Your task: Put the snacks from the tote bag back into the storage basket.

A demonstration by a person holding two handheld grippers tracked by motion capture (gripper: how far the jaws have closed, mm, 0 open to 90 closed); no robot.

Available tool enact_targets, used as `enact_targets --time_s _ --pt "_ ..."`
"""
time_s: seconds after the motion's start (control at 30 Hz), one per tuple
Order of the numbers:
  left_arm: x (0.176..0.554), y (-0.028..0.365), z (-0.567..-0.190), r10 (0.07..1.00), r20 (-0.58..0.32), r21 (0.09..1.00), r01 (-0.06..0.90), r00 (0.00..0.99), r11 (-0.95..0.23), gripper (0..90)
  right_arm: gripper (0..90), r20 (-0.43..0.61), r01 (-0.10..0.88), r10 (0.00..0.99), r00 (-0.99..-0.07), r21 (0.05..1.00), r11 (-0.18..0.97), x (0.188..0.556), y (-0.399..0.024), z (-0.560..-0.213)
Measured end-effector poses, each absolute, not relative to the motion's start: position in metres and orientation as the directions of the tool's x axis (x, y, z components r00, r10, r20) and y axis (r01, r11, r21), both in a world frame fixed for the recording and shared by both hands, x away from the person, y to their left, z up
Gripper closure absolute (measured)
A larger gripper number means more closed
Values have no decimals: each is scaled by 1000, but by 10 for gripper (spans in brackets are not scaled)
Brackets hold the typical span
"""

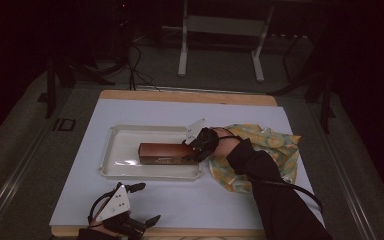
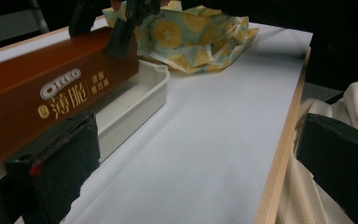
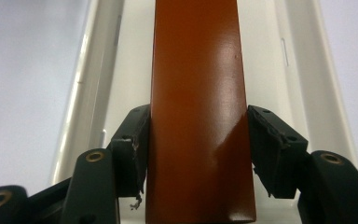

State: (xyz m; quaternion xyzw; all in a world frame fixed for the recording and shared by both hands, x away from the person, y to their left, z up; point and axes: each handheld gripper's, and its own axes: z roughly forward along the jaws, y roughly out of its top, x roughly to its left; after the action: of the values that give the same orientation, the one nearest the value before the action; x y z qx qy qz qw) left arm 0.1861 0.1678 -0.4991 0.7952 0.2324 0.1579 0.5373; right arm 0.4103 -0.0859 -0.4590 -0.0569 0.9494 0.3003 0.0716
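The right gripper [image 1: 192, 150] clamps the long brown cardboard biscuit box [image 1: 164, 153] at its right end, lengthwise over the white plastic tray [image 1: 111, 150]; the left gripper [image 1: 142, 205] rests wide apart at the worktop's near edge.

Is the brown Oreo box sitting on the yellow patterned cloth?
No, the Oreo box is over the white tray, gripped by the right gripper; the cloth lies beside it.

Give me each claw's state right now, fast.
Left claw: open, holding nothing, near the table's front edge.
Right claw: shut on the brown Oreo box, over the white tray.
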Motion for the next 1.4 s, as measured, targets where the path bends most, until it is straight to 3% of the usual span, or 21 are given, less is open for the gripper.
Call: enact_targets --time_s 0.7,0.93,1.4 --pt "186 168 -499 534 1 927 199 846 -317 0 417 -153 -116 -41 -987 522 845 415 -83 -476" --pt "185 168 -499 531 1 930 194 848 -313 0 339 -131 -95 -33 -991 494 864 415 -82 -481" --pt "186 167 -499 530 6 929 192 848 -316 0 344 -124 -78 -10 -992 556 828 412 -88 -456"
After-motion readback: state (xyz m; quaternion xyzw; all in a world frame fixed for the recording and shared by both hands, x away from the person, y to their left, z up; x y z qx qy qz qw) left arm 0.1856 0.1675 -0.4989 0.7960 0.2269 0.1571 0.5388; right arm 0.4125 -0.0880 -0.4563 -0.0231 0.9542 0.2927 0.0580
